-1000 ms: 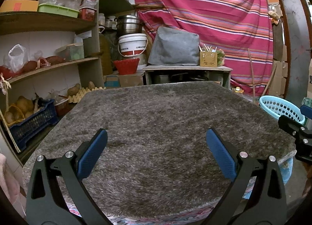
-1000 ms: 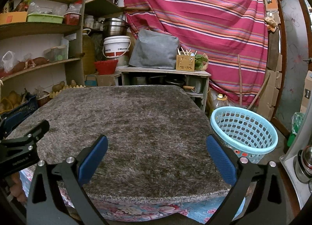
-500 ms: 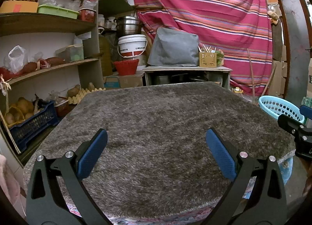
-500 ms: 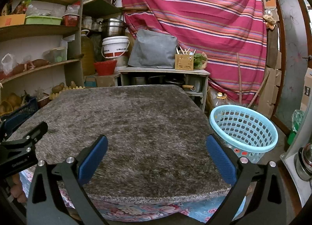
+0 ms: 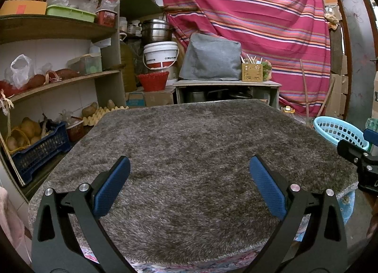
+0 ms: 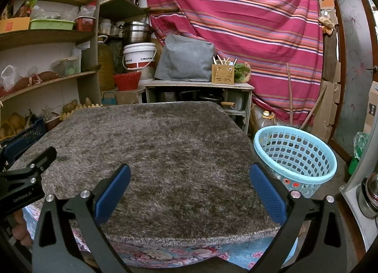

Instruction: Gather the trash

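A light blue perforated basket (image 6: pixel 295 154) stands on the floor to the right of the table; its rim also shows in the left wrist view (image 5: pixel 335 128). The table is covered with a grey shaggy rug (image 5: pixel 189 145), also in the right wrist view (image 6: pixel 153 145). No loose trash shows on the rug. My left gripper (image 5: pixel 189 171) is open and empty above the rug's near edge. My right gripper (image 6: pixel 189 173) is open and empty above the rug's near right part. Each gripper's body shows at the edge of the other view.
Wooden shelves (image 5: pixel 59 29) with boxes, bags and a blue crate of potatoes (image 5: pixel 35 145) line the left. A low table (image 5: pixel 226 84) with a grey bag and a white bucket (image 5: pixel 160 55) stands behind. A striped red cloth (image 5: pixel 259 13) hangs at the back.
Both grippers have drifted very slightly; the right view shifted a little so the basket sits a bit lower and nearer. Both stay open and empty.
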Tool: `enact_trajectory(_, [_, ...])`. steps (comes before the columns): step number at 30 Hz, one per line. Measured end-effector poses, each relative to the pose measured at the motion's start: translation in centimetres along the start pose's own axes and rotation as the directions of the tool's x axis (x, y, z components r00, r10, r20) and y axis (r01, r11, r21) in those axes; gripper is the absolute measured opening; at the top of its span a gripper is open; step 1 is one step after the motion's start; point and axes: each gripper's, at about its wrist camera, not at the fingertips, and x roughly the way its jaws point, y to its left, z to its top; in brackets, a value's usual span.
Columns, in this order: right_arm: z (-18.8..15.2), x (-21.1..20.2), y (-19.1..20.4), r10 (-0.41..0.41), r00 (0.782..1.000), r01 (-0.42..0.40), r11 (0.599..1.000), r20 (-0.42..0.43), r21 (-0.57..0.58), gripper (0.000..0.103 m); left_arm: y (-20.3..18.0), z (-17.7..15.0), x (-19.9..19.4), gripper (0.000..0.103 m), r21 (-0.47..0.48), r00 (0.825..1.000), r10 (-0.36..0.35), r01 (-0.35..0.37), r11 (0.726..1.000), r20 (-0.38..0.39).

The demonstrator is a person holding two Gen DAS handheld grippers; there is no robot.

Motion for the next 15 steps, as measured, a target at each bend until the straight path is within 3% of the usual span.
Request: enact_trajectory(15, [-0.08,0.04,-0.09,0.001,1.0,-0.001,1.0,-0.004,-0.002,0.099,0.0,0.01,-0.02,0.098,0.0,1.0,-0.001,0.001,1.0,0.0])
